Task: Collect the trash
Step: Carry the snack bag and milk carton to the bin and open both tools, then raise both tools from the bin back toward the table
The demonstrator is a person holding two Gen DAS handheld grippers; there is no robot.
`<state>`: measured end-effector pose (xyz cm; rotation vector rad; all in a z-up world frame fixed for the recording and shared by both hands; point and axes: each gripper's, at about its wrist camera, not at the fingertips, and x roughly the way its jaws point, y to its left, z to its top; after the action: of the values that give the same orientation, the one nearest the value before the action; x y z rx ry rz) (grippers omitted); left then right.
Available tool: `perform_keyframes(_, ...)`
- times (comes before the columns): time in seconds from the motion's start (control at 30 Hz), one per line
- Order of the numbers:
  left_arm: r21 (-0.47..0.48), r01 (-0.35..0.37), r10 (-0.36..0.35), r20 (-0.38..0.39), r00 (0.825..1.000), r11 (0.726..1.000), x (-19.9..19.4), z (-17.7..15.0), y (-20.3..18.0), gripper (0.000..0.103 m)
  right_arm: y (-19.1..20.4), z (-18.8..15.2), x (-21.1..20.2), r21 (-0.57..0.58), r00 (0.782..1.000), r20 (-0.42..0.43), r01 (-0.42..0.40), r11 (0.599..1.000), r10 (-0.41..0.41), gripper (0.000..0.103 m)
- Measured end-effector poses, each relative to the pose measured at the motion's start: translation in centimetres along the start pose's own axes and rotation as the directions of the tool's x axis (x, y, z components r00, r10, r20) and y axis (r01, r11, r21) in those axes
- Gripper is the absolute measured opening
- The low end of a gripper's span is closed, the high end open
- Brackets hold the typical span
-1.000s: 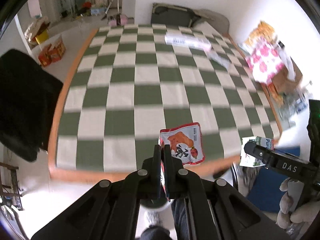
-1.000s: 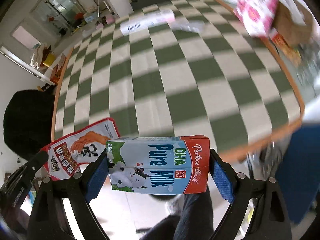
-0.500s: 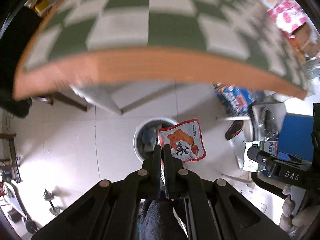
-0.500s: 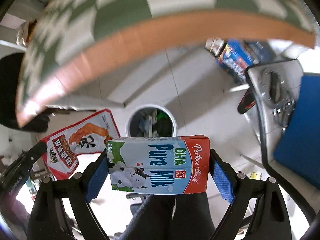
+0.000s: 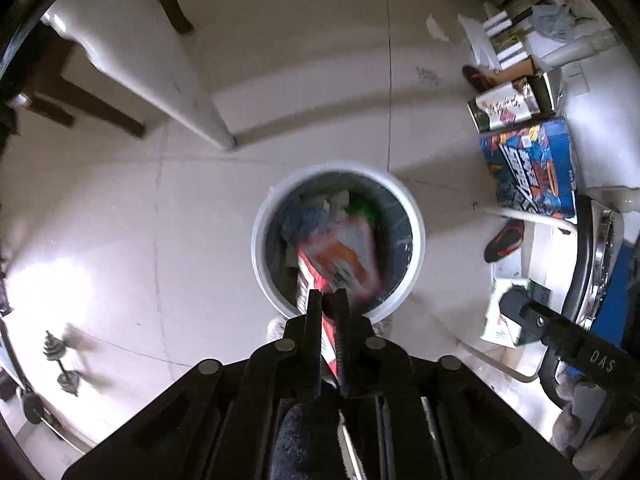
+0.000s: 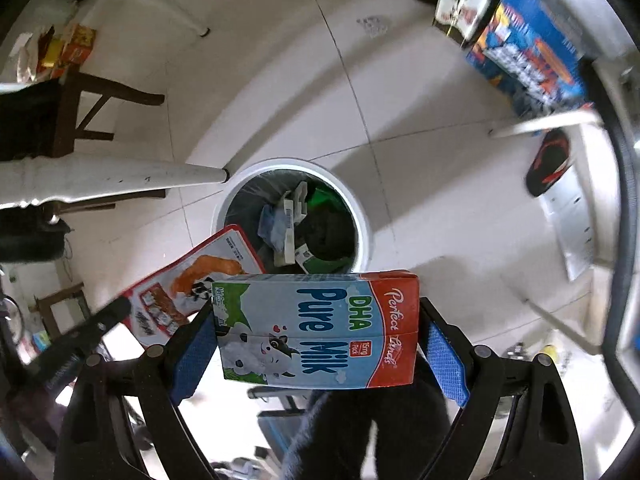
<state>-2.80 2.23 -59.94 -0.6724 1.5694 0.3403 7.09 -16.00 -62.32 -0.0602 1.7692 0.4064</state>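
Two grippers hang nose-down over the bin (image 5: 416, 248), which stands on the tiled floor. On the far left a white table leg (image 5: 192, 92) slants down to the floor just beside the bin. The left gripper (image 5: 328, 300) has just been opening; its jaws are a crack apart with the red snack pouch (image 5: 340, 260) between them, blurry and looking loose, right above the bin mouth. The bin already has wrappers and green stuff inside. The right gripper (image 6: 316, 306) is spread wide, with its blue pads clamped on both ends of the milk carton (image 6: 316, 332), held sideways over the bin's near rim. A blue box (image 5: 536, 168) and a shoe (image 5: 504, 240) are off to the right.
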Motion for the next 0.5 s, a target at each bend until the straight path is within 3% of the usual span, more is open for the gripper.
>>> perform_keyframes(0.07, -0.021, 0.012, -0.012, -0.024, 1.0, 1.0, 1.4, 0.2, 1.0, 0.008, -0.4, 0.6, 2.4, 0.028, 0.999, -0.023, -0.043, 0.999, 0.044, 0.094)
perform_keyframes(0.13, -0.034, -0.002, 0.0, -0.034, 0.999, 0.999, 2.6, 0.3, 1.8, 0.022, -0.7, 0.9, 4.8, 0.045, 0.995, -0.049, -0.088, 0.995, 0.091, 0.095)
perform_keyframes(0.17, -0.042, -0.003, 0.002, -0.031, 1.0, 0.999, 3.0, 0.2, 2.3, 0.056, -0.9, 0.9, 5.8, 0.052, 0.992, -0.061, -0.108, 0.993, 0.111, 0.102)
perform_keyframes(0.2, -0.051, -0.011, 0.01, -0.027, 1.0, 0.999, 3.3, 0.1, 2.7, 0.093, -1.1, 0.8, 6.6, 0.059, 0.99, -0.068, -0.118, 0.991, 0.122, 0.103)
perform_keyframes(0.23, -0.056, -0.023, 0.021, -0.023, 1.0, 0.998, 3.4, 0.0, 3.1, 0.102, -1.3, 0.7, 7.2, 0.064, 0.989, -0.071, -0.124, 0.99, 0.129, 0.103)
perform_keyframes(0.33, -0.067, -0.052, 0.051, -0.024, 0.998, 0.996, 3.6, -0.6, 4.2, 0.103, -1.7, 0.0, 8.5, 0.046, 0.993, -0.071, -0.09, 0.995, 0.093, 0.103)
perform_keyframes(0.5, -0.044, -0.107, 0.108, 0.03, 0.994, 0.993, 2.8, -1.9, 4.3, 0.103, -0.8, -1.1, 8.5, -0.054, 0.998, -0.047, 0.044, 0.998, -0.046, 0.103)
